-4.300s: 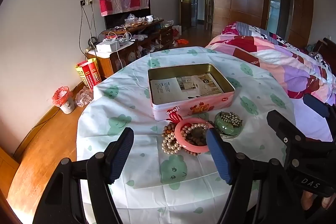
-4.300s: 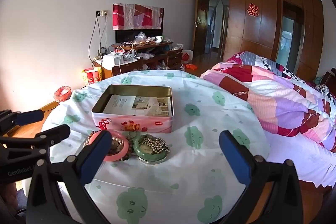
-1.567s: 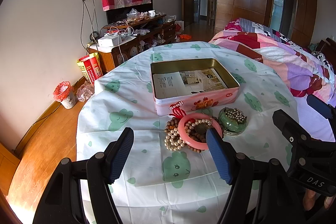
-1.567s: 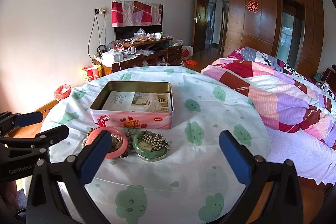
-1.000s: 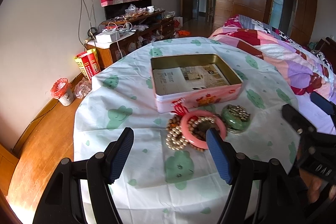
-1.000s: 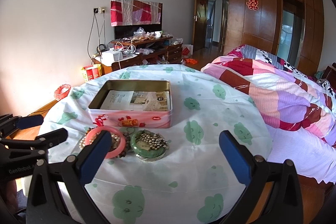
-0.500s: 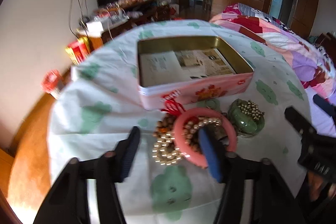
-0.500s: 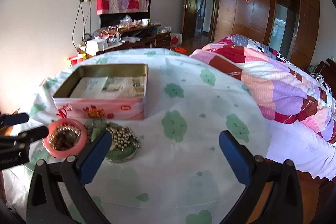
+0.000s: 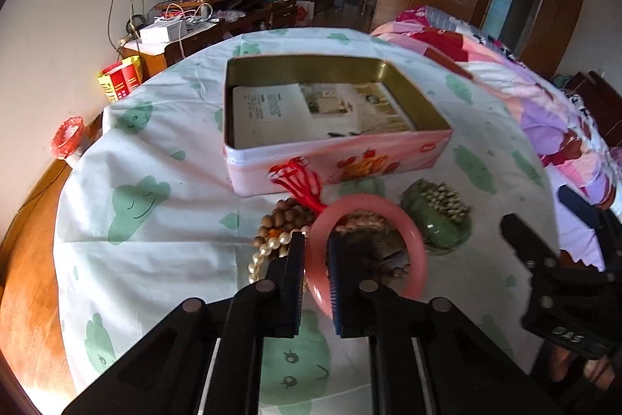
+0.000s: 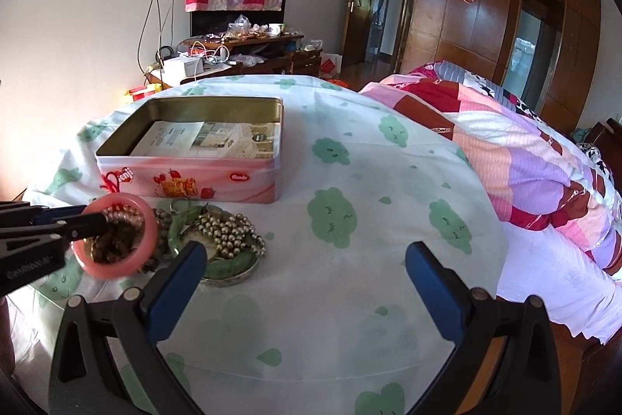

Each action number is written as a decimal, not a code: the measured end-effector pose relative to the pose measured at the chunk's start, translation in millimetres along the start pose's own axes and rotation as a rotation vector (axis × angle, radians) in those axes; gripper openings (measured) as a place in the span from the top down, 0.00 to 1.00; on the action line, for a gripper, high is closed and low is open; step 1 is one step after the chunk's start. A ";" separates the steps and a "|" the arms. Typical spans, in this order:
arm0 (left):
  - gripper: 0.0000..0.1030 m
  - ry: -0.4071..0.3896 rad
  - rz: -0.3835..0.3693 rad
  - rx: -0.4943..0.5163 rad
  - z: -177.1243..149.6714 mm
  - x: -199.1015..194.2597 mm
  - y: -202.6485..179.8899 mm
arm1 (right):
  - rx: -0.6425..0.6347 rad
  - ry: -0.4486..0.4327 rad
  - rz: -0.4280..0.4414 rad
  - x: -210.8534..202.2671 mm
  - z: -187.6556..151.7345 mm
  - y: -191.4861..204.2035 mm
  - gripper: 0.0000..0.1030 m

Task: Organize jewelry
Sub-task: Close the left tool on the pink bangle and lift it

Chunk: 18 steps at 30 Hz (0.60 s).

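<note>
On the cloud-print tablecloth, a pink bangle point(image 9: 392, 216) lies over pearl beads point(image 9: 268, 251) and brown wooden beads point(image 9: 287, 212) with a red tassel point(image 9: 299, 181). My left gripper point(image 9: 315, 242) is closing, and its blue pads press on the bangle's near-left rim. In the right wrist view it point(image 10: 91, 216) grips the bangle point(image 10: 112, 269) from the left. A green dish point(image 10: 229, 263) holding metallic beads point(image 10: 229, 232) sits to the right of the bangle. Behind stands the open pink tin point(image 9: 342, 162), lined with a leaflet. My right gripper point(image 10: 305, 251) hangs open over bare cloth, right of the dish.
A bed with a striped quilt point(image 10: 544, 162) borders the table's right side. A cluttered TV cabinet point(image 10: 233, 53) stands against the far wall. A red bin point(image 9: 68, 139) is on the wooden floor to the left. The table's near edge lies close below both grippers.
My left gripper dropped forward onto the jewelry pile and its jaws narrowed from wide open onto the pink bangle's rim. The right gripper sank and shifted right, still open.
</note>
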<state>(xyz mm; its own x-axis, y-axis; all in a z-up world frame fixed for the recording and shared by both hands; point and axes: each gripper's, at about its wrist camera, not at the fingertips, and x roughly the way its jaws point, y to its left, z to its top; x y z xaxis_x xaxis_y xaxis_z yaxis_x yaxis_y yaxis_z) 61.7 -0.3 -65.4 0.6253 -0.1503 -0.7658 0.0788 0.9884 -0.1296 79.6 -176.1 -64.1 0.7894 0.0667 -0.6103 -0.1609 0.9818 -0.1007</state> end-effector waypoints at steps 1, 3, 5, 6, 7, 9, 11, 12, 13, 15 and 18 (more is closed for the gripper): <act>0.90 -0.016 -0.004 0.011 1.9 -3.2 -3.0 | 0.004 0.000 0.000 0.0 0.2 -0.7 0.00; 0.90 -0.043 0.001 0.037 4.0 -9.0 -7.7 | 0.014 0.003 0.002 1.6 0.0 -2.8 0.00; 0.90 -0.046 -0.008 0.033 5.0 -10.3 -6.9 | 0.020 0.008 0.005 3.1 -0.2 -3.9 0.00; 0.90 -0.042 -0.010 0.022 5.5 -9.8 -4.5 | 0.022 0.010 0.007 4.1 -0.2 -4.6 0.00; 0.90 -0.044 -0.010 0.013 6.2 -10.2 -1.7 | 0.023 0.012 0.008 4.6 -0.4 -4.7 0.00; 0.90 -0.060 -0.011 -0.006 10.0 -15.2 4.4 | 0.027 0.014 0.010 5.1 -0.5 -5.8 0.00; 0.90 -0.088 -0.003 -0.016 15.6 -22.5 9.5 | 0.022 0.010 0.007 5.5 -0.7 -5.2 0.00; 0.90 -0.105 0.009 -0.015 18.1 -25.5 11.2 | 0.021 0.009 0.008 5.4 -0.7 -5.3 0.00; 0.90 -0.120 0.019 -0.016 19.7 -28.8 13.2 | 0.019 0.007 0.013 5.7 -0.5 -6.3 0.00; 0.90 -0.137 0.033 -0.017 22.5 -31.1 16.5 | 0.020 0.004 0.040 7.8 1.3 -9.1 0.00; 0.90 -0.128 0.035 -0.019 22.8 -26.1 18.8 | 0.014 -0.002 0.046 12.1 5.1 -9.8 0.04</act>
<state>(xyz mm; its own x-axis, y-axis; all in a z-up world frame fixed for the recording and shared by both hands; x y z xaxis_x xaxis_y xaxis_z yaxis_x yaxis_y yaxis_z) 64.5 22.6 -33.6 0.7217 -0.1104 -0.6833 0.0414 0.9923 -0.1166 93.7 -184.0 -66.5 0.7827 0.1121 -0.6122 -0.1888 0.9801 -0.0620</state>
